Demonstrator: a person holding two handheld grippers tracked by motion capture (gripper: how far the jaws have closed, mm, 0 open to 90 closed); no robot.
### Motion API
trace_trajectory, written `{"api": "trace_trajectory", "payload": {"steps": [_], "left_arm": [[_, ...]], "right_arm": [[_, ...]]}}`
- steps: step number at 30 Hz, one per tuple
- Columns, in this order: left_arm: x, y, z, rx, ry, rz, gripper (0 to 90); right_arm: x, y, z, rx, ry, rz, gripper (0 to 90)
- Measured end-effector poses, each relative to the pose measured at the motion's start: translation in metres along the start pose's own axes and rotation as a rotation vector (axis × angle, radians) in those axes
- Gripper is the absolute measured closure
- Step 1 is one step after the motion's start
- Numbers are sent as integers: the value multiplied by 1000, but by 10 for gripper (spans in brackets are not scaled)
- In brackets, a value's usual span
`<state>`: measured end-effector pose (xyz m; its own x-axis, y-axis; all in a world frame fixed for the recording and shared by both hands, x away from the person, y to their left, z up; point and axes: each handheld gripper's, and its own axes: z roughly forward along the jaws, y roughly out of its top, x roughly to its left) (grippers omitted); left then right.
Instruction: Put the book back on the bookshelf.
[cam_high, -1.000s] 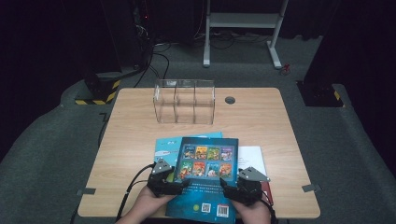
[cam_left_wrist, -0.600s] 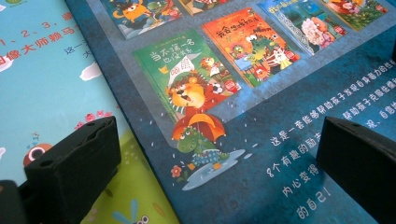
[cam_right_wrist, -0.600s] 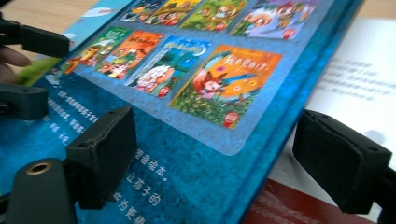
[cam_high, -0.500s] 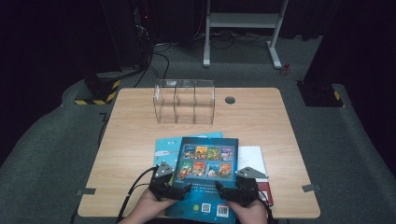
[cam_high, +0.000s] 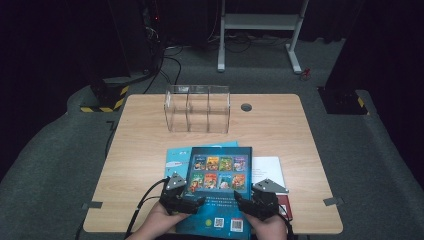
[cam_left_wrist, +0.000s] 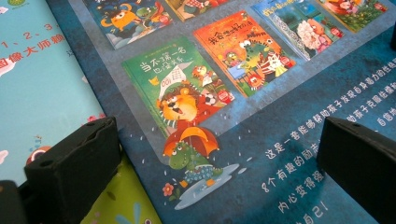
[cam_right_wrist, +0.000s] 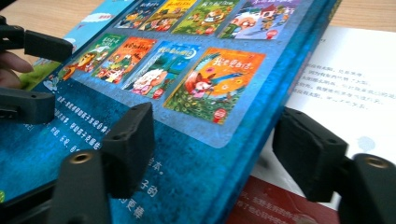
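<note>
A dark blue picture book (cam_high: 220, 190) lies near the table's front edge, on top of a light blue book (cam_high: 175, 157). Its cover (cam_left_wrist: 224, 79) shows small cartoon covers and Chinese text. My left gripper (cam_high: 192, 200) sits at the book's left edge, jaws wide open (cam_left_wrist: 219, 126), one over the light blue book and one over the dark cover. My right gripper (cam_high: 242, 204) straddles the book's thick right edge (cam_right_wrist: 280, 93). Its jaws (cam_right_wrist: 215, 116) have just been closing, with one pad over the cover and the other beside the edge, a gap still showing.
A clear three-bay acrylic organiser (cam_high: 197, 107) stands at the back centre of the wooden table (cam_high: 280, 130). A white printed page (cam_high: 267, 167) and a red item (cam_right_wrist: 280, 205) lie under the book's right side. A cable hole (cam_high: 246, 107) sits behind.
Both grippers have stayed at the book's near corners. I see no clear shift in the book.
</note>
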<state>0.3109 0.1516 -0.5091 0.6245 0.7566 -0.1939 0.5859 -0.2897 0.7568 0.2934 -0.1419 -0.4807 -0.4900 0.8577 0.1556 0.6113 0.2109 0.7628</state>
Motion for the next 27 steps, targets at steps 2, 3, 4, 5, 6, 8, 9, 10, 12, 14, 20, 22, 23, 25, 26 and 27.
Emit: {"api": "trace_trajectory", "payload": {"steps": [2, 3, 4, 5, 6, 8, 9, 10, 12, 14, 20, 22, 23, 25, 26, 27], "left_arm": [[0, 0, 0, 0, 1, 1, 0], [0, 0, 0, -1, -1, 0, 0], [0, 0, 0, -3, -2, -3, 0], [1, 0, 0, -4, -7, -9, 0], [2, 0, -1, -4, -13, -11, 0], [3, 0, -1, -5, -19, -14, 0], [3, 0, -1, -10, -22, -21, 0], [3, 0, -1, -9, -22, -22, 0], [3, 0, -1, -10, -21, -22, 0], [3, 0, -1, -12, -18, -21, 0], [5, -1, -1, -29, -27, -39, 0], [6, -1, -1, -28, -22, -37, 0], [6, -1, -1, -28, -21, -37, 0], [7, -1, -1, -29, -23, -39, 0], [7, -1, -1, -30, -26, -41, 0], [7, -1, -1, -32, -27, -50, 0]], "right_arm": [[-1, 0, -1, -5, 4, -4, 329], [-1, 0, -1, -7, 3, 1, 334], [0, -1, -1, -11, 2, -3, 339], [0, 0, -2, -17, 0, -8, 346], [0, 0, -3, -25, 1, -14, 347], [1, 0, -4, -41, 0, -25, 348], [2, 0, -5, -45, -3, -28, 348], [3, 0, -6, -53, -4, -33, 348], [3, 1, -6, -55, -6, -40, 349], [2, 0, -6, -54, -4, -41, 349], [2, 0, -8, -71, -2, -43, 379], [3, 0, -8, -73, -4, -43, 380], [3, 0, -8, -72, -5, -45, 380], [3, -1, -8, -74, -6, -49, 380], [3, 0, -8, -75, -4, -54, 380], [3, 0, -8, -80, -5, -54, 380]]}}
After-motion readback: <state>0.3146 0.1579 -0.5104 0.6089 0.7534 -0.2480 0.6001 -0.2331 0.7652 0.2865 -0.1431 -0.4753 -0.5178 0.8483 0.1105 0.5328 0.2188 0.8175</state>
